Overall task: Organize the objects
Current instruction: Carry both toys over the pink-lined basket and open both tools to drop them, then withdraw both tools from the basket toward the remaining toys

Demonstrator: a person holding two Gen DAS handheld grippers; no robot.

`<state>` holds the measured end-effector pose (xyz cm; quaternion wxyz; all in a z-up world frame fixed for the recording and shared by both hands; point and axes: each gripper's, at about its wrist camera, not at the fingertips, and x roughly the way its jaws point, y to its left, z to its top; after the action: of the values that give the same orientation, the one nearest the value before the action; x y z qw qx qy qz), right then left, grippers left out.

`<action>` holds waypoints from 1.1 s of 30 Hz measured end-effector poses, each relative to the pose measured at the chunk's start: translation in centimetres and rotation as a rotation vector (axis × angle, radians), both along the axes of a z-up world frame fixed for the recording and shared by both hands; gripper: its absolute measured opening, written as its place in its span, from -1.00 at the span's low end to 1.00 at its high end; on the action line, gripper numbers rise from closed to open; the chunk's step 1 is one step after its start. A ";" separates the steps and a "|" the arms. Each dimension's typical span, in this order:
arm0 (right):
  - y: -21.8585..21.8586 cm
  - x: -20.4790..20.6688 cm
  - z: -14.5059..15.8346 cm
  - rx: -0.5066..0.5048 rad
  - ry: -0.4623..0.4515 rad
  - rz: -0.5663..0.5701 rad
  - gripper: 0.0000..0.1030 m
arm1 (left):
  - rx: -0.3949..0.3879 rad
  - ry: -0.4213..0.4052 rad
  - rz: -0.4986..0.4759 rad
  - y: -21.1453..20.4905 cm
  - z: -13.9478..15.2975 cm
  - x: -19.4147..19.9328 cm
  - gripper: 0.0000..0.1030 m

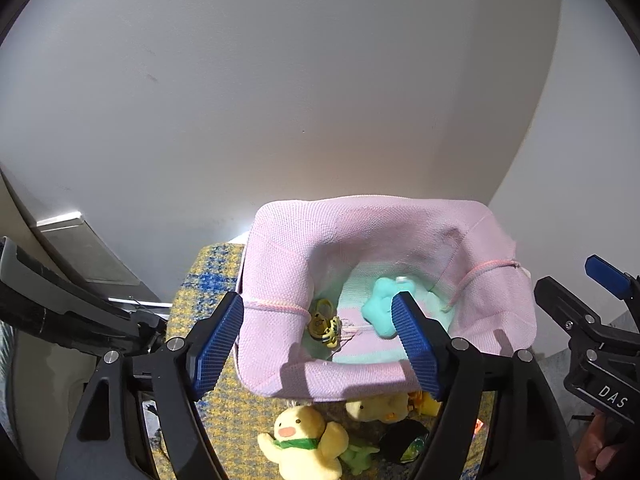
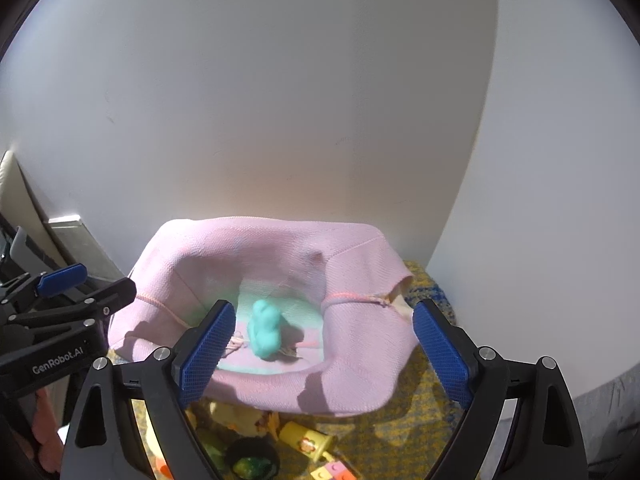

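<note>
A pink fabric basket (image 1: 280, 264) stands on a yellow-blue rug against a white wall; it also shows in the right wrist view (image 2: 360, 272). Inside lie a teal plush toy (image 1: 380, 300), also seen in the right wrist view (image 2: 266, 328), and a small yellow-black toy (image 1: 326, 326). My left gripper (image 1: 320, 344) is open and empty, hovering over the basket's near-left rim. My right gripper (image 2: 324, 348) is open and empty over the basket's near rim. In front of the basket lie a yellow chick plush (image 1: 302, 440), a second chick plush (image 1: 378, 408), a yellow cup (image 2: 306, 442) and a black bowl (image 2: 252, 460).
The rug (image 1: 208, 276) runs under the basket. A white wall (image 1: 280, 100) rises right behind it. A grey metal frame (image 1: 92, 252) stands at the left. Small blocks (image 2: 332, 470) and a green toy (image 1: 360, 456) lie on the rug near me.
</note>
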<state>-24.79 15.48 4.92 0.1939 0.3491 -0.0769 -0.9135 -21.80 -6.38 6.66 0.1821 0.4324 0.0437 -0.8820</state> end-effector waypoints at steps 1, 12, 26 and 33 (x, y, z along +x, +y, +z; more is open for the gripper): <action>0.3 0.4 0.1 0.000 0.003 -0.003 0.76 | -0.002 0.002 0.000 0.0 0.0 0.2 0.51; 2.4 4.6 -1.9 -0.034 -0.021 -0.032 0.77 | -0.042 0.032 -0.002 1.7 0.2 4.5 0.77; 1.9 8.1 -6.0 0.010 -0.033 -0.070 0.84 | -0.051 0.002 0.058 2.1 -4.3 9.1 0.90; 2.0 9.3 -8.9 0.012 -0.066 -0.084 0.84 | -0.024 -0.037 0.089 1.9 -7.2 10.4 0.91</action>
<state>-15.48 17.49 -3.98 0.1505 0.3767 -0.0924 -0.9094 -11.36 -4.50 -0.56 0.2273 0.4441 0.0490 -0.8653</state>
